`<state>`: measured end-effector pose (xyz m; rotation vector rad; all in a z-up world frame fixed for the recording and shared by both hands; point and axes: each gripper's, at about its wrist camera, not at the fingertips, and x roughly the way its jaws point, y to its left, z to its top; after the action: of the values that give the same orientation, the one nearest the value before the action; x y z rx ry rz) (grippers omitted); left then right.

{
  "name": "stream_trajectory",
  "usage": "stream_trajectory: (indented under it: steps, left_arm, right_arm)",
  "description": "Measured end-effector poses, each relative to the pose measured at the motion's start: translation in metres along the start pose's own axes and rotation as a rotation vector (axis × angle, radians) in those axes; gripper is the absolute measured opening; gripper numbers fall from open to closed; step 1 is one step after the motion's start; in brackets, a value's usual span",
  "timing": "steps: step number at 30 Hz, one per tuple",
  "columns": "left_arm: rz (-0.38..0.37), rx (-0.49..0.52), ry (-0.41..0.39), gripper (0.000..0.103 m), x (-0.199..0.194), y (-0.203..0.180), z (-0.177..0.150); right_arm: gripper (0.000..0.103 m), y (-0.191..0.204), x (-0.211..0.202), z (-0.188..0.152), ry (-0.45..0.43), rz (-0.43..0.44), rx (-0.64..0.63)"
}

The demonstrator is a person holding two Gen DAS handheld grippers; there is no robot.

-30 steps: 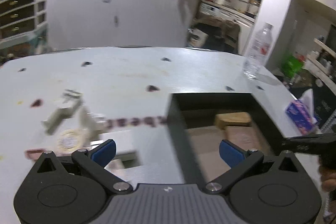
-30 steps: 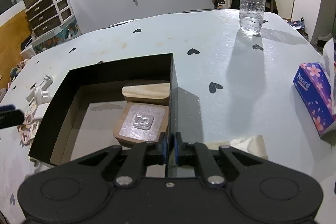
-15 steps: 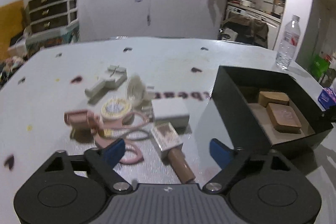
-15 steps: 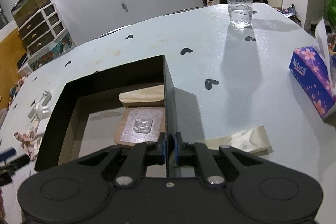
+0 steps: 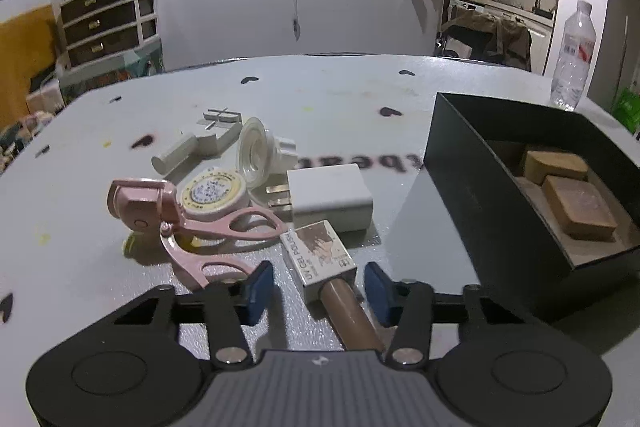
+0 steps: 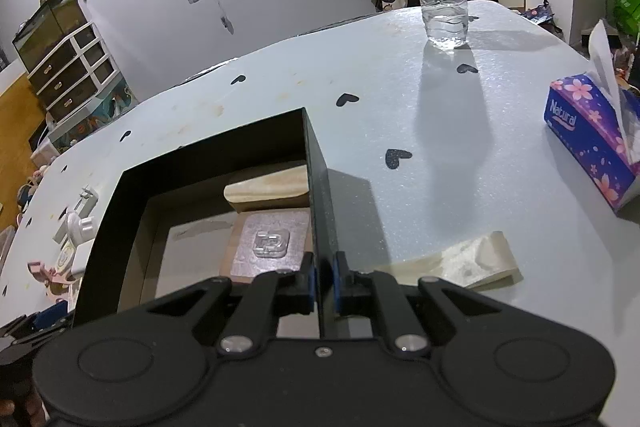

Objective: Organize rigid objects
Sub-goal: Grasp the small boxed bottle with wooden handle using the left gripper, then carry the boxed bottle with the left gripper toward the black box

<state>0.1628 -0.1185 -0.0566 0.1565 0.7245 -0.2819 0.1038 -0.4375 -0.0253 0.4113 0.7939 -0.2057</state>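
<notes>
Your left gripper (image 5: 316, 291) is closing around the gel polish bottle (image 5: 326, 269), near the black box (image 5: 472, 195); pads not touching yet; light, rigid, probably slick, so grip the brown cap; right gripper (image 6: 323, 281) pinches the box wall.

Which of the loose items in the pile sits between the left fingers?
The nail polish bottle, white "UV GEL POLISH" label, brown cap. The closing left gripper straddles it, pads not touching; pink eyelash curler and white charger lie outside.

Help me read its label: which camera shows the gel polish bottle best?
The left wrist view: the gel polish bottle lies close up between the closing left gripper pads, label legible. The right wrist view does not show it; the black box fills that side.
</notes>
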Motion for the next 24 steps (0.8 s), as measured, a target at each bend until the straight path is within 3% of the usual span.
stream_trajectory:
  steps: [2,11,17,24]
  left_arm:
    - [-0.011,-0.002,0.012,0.036,0.002,0.0,0.0]
    - [-0.029,-0.062,0.008,0.035,-0.005,0.01,0.002]
    - [-0.104,-0.111,-0.057,0.035,-0.029,0.013,0.018]
    - [-0.23,-0.052,-0.13,0.035,-0.042,-0.02,0.052]
  right_arm:
    - [0.009,0.0,0.0,0.0,-0.002,0.0,0.003]
    - [0.009,-0.002,0.0,-0.001,-0.005,0.004,0.008]
    - [0.009,-0.002,-0.001,-0.001,-0.008,0.002,0.006]
    - [0.009,-0.001,-0.002,-0.001,-0.011,0.002,0.004]
